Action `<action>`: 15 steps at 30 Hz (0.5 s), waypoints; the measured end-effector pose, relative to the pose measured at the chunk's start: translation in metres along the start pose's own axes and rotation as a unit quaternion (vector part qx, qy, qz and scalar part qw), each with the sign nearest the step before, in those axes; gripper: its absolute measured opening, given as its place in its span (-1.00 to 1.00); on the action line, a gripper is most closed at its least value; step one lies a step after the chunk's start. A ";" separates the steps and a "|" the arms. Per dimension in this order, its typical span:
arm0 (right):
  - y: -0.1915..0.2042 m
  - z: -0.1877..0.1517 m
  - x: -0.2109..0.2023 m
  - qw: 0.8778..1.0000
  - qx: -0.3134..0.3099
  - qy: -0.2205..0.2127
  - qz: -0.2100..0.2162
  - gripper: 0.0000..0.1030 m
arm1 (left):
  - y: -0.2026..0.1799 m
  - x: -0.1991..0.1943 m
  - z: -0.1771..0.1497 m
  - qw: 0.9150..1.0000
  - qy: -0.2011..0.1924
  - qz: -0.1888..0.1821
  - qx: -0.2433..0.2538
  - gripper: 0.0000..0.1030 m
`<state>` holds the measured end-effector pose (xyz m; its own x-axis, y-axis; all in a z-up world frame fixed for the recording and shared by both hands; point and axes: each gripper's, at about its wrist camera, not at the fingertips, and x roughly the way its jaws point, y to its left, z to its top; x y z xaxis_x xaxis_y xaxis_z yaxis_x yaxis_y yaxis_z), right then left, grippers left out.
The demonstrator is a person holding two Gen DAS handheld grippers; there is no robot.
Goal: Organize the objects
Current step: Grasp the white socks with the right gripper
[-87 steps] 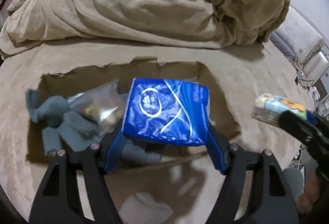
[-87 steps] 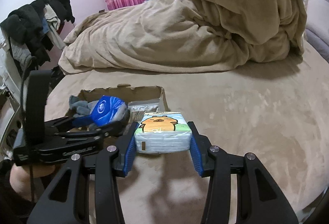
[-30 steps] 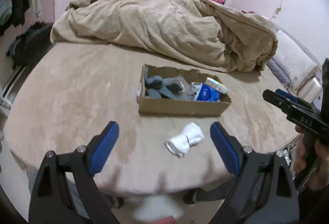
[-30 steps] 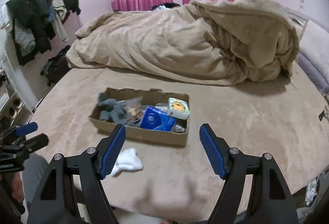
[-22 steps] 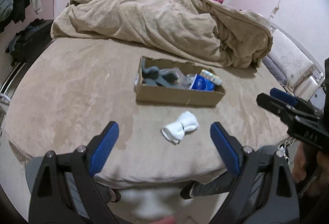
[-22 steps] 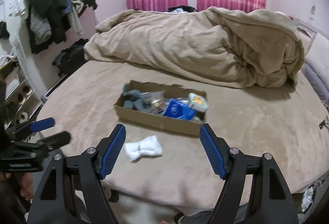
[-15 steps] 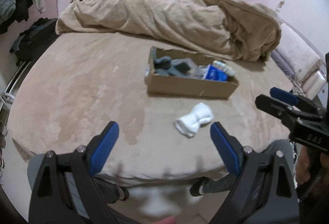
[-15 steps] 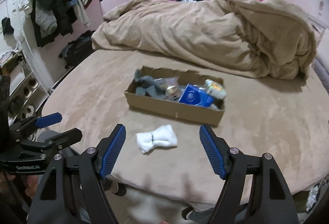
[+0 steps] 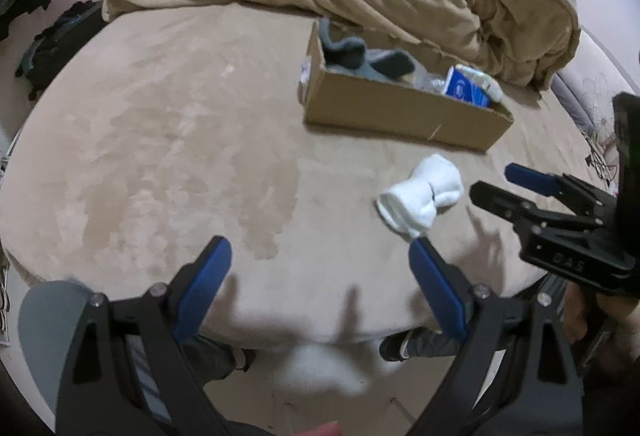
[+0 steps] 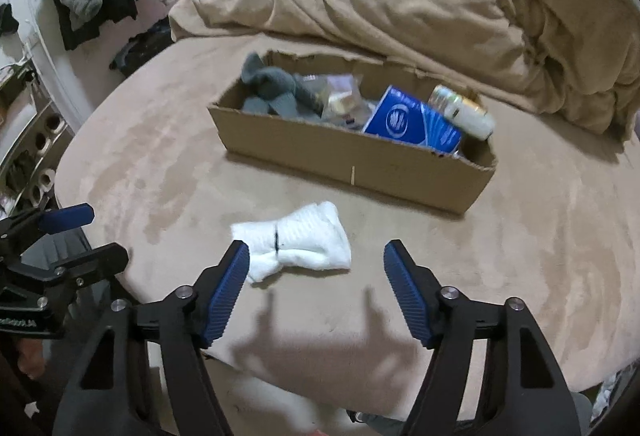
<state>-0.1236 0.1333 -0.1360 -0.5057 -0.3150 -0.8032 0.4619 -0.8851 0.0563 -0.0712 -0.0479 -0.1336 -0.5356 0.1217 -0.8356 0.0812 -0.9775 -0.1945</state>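
Tongs: left [image 9: 316, 278] spread empty, right [image 10: 316, 288] closing, empty; one sock bundle [image 10: 294, 240], one box [image 10: 348, 166].

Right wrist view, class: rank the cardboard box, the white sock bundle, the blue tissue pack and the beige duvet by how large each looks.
1. beige duvet
2. cardboard box
3. white sock bundle
4. blue tissue pack

The socks lie nearer the camera and the box partly hides the pack, so the last two are uncertain.
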 end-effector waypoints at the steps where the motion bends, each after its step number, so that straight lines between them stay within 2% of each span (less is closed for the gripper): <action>1: -0.002 0.000 0.007 1.000 0.000 0.005 0.001 0.38 | 0.000 0.004 0.001 1.000 0.005 0.000 0.000 0.78; 8: -0.014 0.006 0.051 0.999 0.009 0.032 0.034 0.37 | 0.008 0.034 0.002 0.999 0.032 0.006 -0.015 0.78; 12: -0.017 0.008 0.070 0.996 0.024 0.043 0.072 0.37 | 0.010 0.043 0.000 0.999 0.041 0.010 -0.016 0.78; 14: -0.016 0.008 0.072 0.996 0.024 0.036 0.079 0.30 | 0.010 0.044 -0.001 0.999 0.043 0.011 -0.016 0.78; 15: -0.015 0.007 0.073 0.995 0.027 0.036 0.087 0.11 | 0.011 0.044 -0.001 0.999 0.042 0.011 -0.017 0.78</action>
<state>-0.1727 0.1212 -0.1908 -0.3680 -0.4412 -0.8185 0.4974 -0.8371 0.2276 -0.0932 -0.0528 -0.1724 -0.4605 0.1168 -0.8799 0.1215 -0.9737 -0.1928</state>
